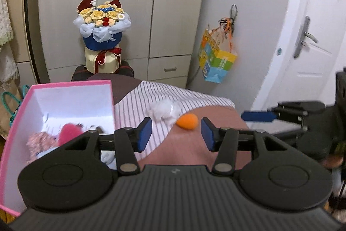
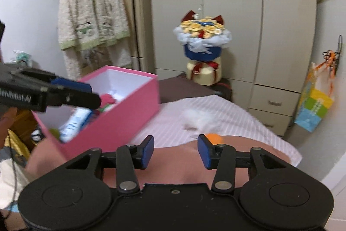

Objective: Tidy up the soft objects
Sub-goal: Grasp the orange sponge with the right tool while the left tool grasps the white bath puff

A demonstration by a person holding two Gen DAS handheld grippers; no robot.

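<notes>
Lying ahead of both empty, parted grippers: small orange egg-shaped soft sponge (image 1: 187, 121) on bedspread. Left gripper (image 1: 176, 133) frames it centrally; right gripper (image 2: 176, 152) has it off right fingertip.

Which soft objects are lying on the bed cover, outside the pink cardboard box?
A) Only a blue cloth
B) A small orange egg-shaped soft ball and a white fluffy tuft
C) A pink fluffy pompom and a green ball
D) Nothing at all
B: the small orange egg-shaped soft ball and the white fluffy tuft lie side by side on the bed cover, to the right of the pink cardboard box.
</notes>
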